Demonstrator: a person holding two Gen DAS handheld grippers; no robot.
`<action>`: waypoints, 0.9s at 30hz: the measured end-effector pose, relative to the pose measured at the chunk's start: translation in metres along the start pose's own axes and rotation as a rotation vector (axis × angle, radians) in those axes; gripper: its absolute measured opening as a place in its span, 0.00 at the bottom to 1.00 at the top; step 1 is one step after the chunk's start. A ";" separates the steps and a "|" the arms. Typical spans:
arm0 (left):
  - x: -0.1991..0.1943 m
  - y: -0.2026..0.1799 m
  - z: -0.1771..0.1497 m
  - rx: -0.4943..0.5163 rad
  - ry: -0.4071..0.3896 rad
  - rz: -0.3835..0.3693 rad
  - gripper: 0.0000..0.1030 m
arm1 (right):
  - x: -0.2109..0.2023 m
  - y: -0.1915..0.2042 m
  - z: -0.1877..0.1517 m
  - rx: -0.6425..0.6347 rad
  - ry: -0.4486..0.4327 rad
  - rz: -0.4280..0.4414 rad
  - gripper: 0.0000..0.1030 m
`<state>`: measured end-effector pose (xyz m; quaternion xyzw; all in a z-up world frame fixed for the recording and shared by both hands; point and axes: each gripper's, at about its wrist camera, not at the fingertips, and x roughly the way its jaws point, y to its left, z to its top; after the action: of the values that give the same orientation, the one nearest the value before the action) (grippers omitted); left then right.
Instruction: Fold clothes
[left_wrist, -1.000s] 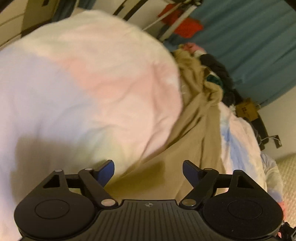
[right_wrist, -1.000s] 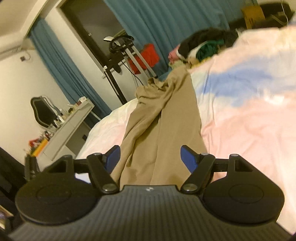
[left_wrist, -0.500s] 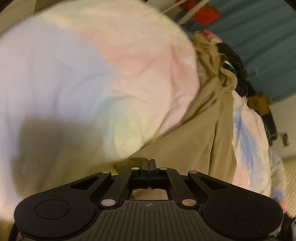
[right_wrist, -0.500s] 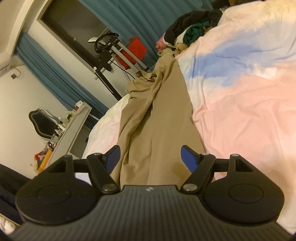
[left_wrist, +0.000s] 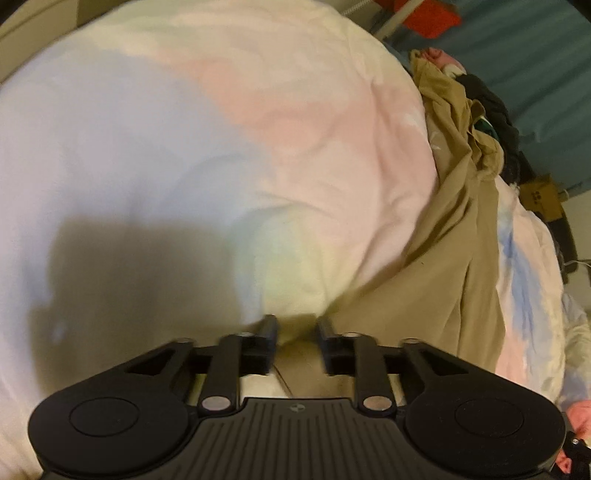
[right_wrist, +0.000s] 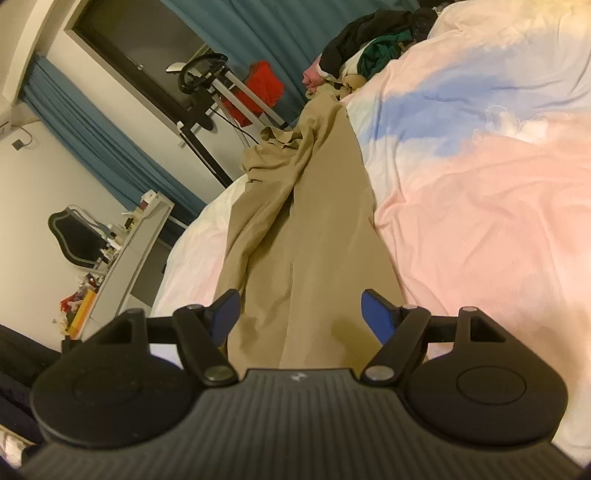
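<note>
A long tan garment (right_wrist: 306, 236) lies stretched out on a pastel bedspread (right_wrist: 480, 206), its far end bunched near the clothes pile. In the left wrist view it runs along the right side (left_wrist: 454, 258). My left gripper (left_wrist: 293, 332) sits low over the garment's near edge where it meets the bedspread (left_wrist: 184, 147); its jaws stand a small gap apart with nothing clamped between them. My right gripper (right_wrist: 301, 314) is wide open, hovering just above the near end of the garment, its blue pads (right_wrist: 376, 314) on either side of it.
A pile of dark, green and pink clothes (right_wrist: 369, 51) lies at the far end of the bed. Blue curtains (right_wrist: 258, 33), an exercise bike (right_wrist: 207, 81) with a red item and a cluttered white desk (right_wrist: 122, 258) stand beyond the bed's left edge.
My left gripper closed fully half a second ago and has now opened to a small gap, sliding left along the garment's edge. My right gripper stayed wide open and moved little.
</note>
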<state>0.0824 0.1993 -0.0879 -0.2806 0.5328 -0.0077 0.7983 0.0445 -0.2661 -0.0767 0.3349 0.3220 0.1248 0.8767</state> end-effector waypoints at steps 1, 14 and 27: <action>0.001 -0.002 0.000 0.010 0.003 -0.004 0.39 | 0.001 -0.002 0.000 0.008 0.005 -0.001 0.73; 0.004 0.007 -0.009 -0.027 0.085 -0.004 0.28 | 0.017 -0.009 -0.005 0.059 0.074 0.008 0.73; -0.092 -0.071 -0.069 0.508 -0.318 0.042 0.08 | 0.008 -0.006 -0.004 0.041 0.046 -0.006 0.73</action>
<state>0.0036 0.1376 0.0034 -0.0587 0.3876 -0.0803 0.9164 0.0484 -0.2656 -0.0869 0.3489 0.3456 0.1231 0.8624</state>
